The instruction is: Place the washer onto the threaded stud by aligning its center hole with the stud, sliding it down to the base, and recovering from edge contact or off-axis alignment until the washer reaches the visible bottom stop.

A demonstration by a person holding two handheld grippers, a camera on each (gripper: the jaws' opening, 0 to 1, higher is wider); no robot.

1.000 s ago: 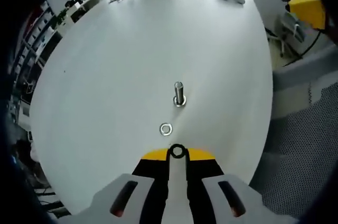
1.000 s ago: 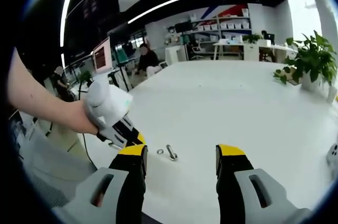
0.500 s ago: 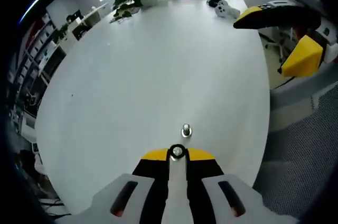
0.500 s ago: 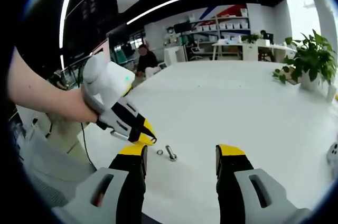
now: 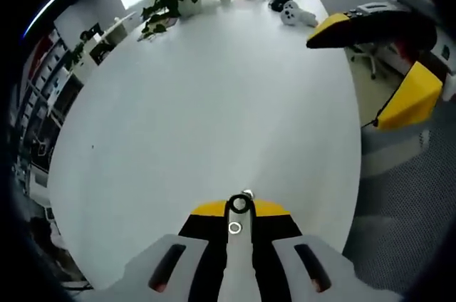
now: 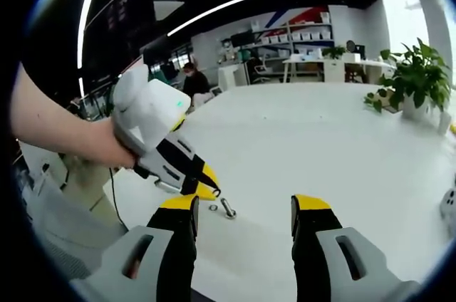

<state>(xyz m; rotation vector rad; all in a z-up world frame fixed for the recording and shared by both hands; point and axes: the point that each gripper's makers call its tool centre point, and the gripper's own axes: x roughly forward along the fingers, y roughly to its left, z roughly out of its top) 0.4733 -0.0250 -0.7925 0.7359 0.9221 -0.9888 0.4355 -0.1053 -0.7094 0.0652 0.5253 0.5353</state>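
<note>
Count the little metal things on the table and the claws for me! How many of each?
Washers: 1
Studs: 1
Claws: 2, the left claw tipped down by the washer, and the right claw open
Total: 4

The table (image 5: 214, 88) is plain white. The washer (image 6: 213, 207) and stud (image 6: 228, 208) are silver-grey metal. The left gripper (image 6: 203, 182) has a white body, black jaws and yellow tips; the right gripper (image 6: 244, 218) has grey mounts, black jaws and yellow tips. The plant (image 6: 417, 77) is green-leaved. The floor (image 5: 406, 202) is grey with a fine dotted pattern.
</note>
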